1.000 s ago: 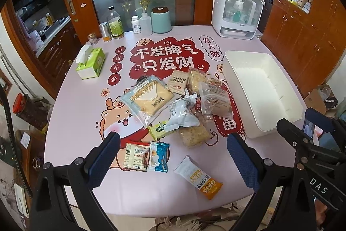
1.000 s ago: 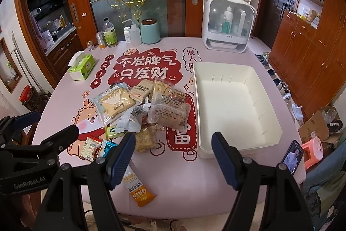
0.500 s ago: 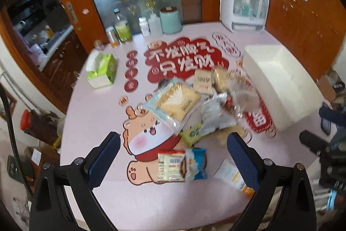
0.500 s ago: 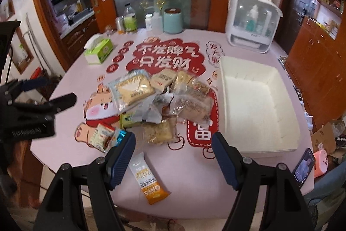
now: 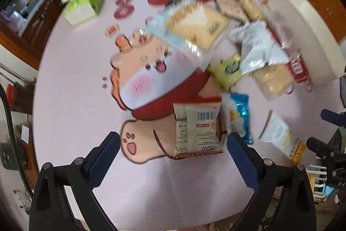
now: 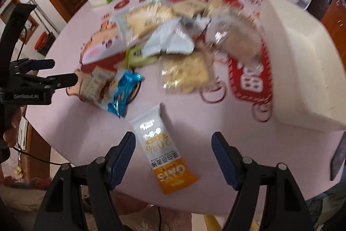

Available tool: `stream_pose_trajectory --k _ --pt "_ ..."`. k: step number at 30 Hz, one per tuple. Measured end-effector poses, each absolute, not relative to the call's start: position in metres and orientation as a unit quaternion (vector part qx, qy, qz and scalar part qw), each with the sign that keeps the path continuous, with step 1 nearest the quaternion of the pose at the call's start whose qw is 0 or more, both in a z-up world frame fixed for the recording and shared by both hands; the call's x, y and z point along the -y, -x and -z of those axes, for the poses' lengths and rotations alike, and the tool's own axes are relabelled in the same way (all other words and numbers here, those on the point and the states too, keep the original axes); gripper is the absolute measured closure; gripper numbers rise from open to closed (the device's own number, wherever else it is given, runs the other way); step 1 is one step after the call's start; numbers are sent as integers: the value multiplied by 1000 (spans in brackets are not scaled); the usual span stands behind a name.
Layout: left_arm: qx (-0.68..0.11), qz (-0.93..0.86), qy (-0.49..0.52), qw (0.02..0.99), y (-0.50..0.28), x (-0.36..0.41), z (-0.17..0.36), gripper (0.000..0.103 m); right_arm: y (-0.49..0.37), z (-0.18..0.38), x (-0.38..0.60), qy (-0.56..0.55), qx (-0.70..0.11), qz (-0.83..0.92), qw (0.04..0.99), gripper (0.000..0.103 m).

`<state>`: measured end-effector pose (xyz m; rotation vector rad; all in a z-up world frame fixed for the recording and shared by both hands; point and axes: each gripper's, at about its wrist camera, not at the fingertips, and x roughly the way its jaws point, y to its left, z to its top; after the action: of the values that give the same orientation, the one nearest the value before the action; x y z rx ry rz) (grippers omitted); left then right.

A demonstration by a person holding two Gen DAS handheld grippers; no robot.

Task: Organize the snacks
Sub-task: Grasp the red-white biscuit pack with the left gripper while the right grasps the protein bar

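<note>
Pink round table (image 6: 216,144) holds snacks. Long white-and-orange oat bar packet (image 6: 161,151) lies flat between the right gripper (image 6: 173,157)'s spread jaws, untouched, orange end nearest them. Left gripper (image 5: 173,157)'s jaws are spread too, beside a beige cracker packet (image 5: 197,129).

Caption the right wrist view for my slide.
Open right gripper poised over an oats bar on the pink table.

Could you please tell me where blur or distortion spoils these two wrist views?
Left wrist view: the snack pile is smeared by motion blur, the cream packet near the hand-held gripper stays legible. Right wrist view: the far snacks blur likewise, while the oat bar is sharpest. Both views: fisheye bends the table edge.
</note>
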<state>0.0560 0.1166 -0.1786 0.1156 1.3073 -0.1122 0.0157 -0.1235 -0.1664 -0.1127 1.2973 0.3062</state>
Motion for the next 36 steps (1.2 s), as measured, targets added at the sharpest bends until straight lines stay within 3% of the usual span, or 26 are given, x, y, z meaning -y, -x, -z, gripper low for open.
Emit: stream_pose_trajectory --k 12,13,14,17,25,28,32,34,36 --pt "-669 65 -8 741 -81 -124 245 5 -3 220 82 154 -630 -169 742 30" --pt "-671 67 -3 739 -82 -124 246 5 -3 222 81 159 -629 -167 742 33" --pt "-672 69 1 737 -83 -125 247 5 -3 223 81 162 -629 -160 743 45" --pt "-676 72 4 733 -85 -125 249 5 -13 223 91 125 -640 -146 744 61" --pt "-683 73 -16 727 -92 -103 256 5 -32 223 123 59 -652 -70 753 61" --pt "-680 55 -36 730 -88 -94 257 15 -27 223 122 62 -650 -65 755 62" --pt "-670 62 -47 738 -78 -75 244 52 -22 222 119 46 -651 -72 754 62" --pt "-666 60 -56 741 -78 -70 236 58 -21 222 118 37 -654 -82 751 63" --pt "-663 53 -64 744 -77 -65 234 58 -33 213 117 37 -656 -89 749 64"
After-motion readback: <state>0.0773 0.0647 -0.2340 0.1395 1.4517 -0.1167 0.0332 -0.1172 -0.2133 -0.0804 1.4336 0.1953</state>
